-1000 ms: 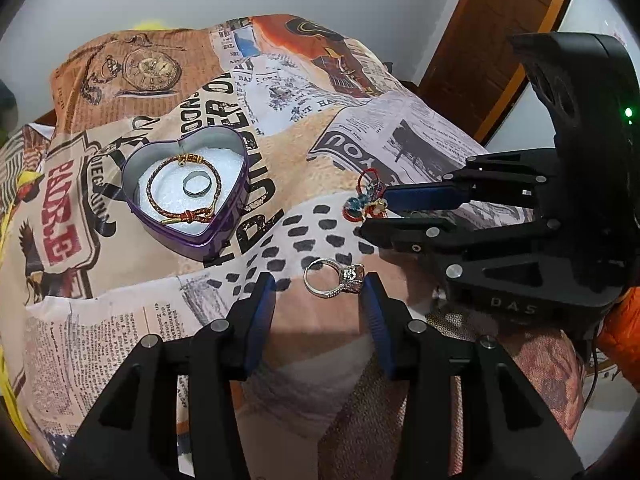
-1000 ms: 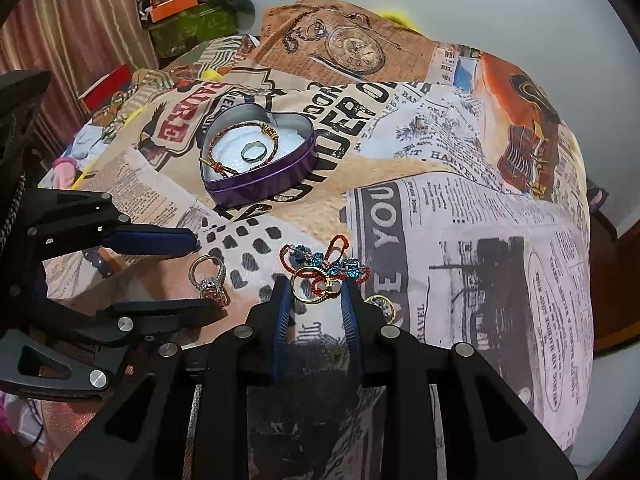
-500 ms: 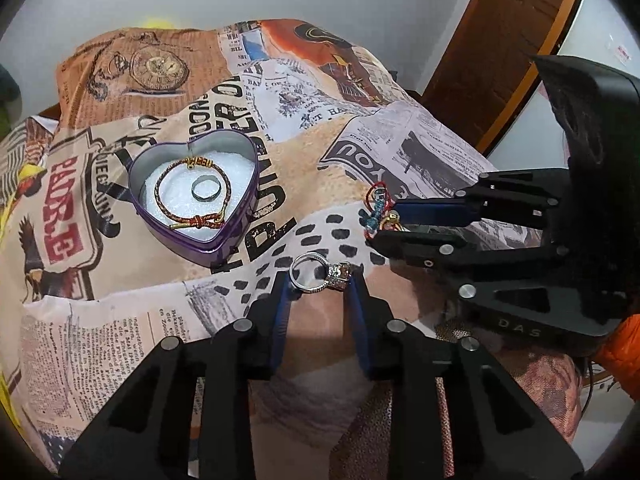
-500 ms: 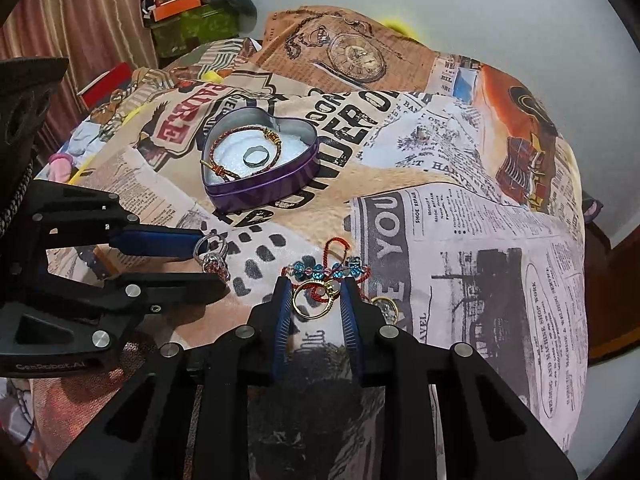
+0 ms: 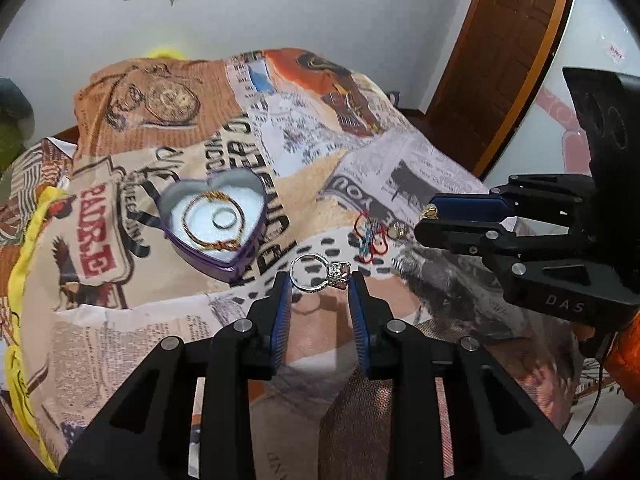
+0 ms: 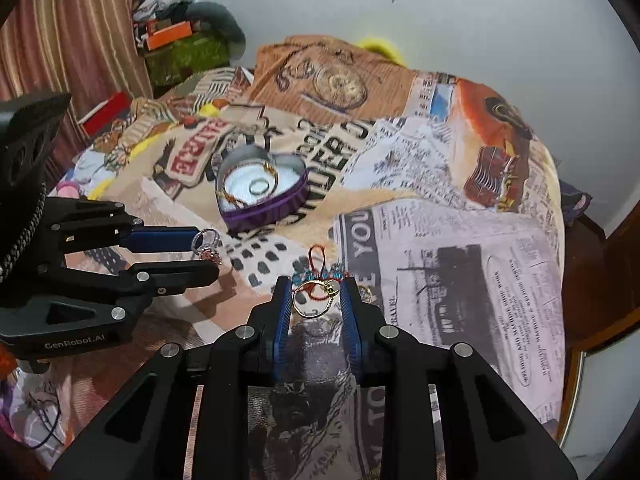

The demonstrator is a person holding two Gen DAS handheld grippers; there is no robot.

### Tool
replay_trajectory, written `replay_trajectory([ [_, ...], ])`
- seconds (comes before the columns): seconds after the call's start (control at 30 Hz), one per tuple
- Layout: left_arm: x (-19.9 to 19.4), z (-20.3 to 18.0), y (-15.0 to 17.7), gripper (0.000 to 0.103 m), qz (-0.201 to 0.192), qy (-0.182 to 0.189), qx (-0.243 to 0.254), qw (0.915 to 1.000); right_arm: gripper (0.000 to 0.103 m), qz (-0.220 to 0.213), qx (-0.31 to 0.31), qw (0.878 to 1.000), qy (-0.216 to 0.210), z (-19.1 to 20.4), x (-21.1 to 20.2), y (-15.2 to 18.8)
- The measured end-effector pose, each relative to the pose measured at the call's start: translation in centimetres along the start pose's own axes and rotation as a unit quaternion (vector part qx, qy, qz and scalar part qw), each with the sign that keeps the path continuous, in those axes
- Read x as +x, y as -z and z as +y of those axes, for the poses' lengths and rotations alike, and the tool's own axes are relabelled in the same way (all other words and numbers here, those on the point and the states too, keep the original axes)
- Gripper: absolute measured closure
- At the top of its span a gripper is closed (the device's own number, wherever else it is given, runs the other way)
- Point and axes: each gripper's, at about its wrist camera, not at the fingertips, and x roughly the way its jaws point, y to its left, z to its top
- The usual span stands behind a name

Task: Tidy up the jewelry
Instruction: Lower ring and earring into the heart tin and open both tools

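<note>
Both rings now lifted: left gripper (image 5: 320, 282) clamping stone ring (image 5: 319, 273), right gripper (image 6: 315, 295) gold ring (image 6: 314, 300).

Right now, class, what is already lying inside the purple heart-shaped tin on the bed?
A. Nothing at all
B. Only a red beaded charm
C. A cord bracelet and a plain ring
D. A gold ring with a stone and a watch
C: the left wrist view shows a braided cord bracelet circling a plain ring on the white lining of the heart-shaped tin.
</note>
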Motion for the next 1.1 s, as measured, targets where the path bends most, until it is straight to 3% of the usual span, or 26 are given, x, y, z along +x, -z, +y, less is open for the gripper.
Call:
replay_trajectory([
  [0.37,-3.7,2.3,-1.8,0.075,-0.045,-0.029,-0.012,0.9985,0.081,-0.045,0.013,0.999,-0.012,1.2,-1.8,-2.4],
  [0.6,-4.0,4.2,-2.5,0.075,-0.056,-0.046,-0.022,0.9971,0.081,-0.061,0.018,0.997,-0.031,2.1,-1.0,-4.5],
  [0.87,-1.3,7.4,-2.1,0.075,-0.027,-0.049,-0.047,0.9973,0.081,-0.044,0.025,0.998,-0.044,2.5,2.4,-6.3],
  [1.1,1.7,7.9,-2.1,0.075,-0.001,-0.050,-0.038,0.9981,0.080,-0.005,0.034,0.998,-0.058,2.3,5.9,-7.4],
])
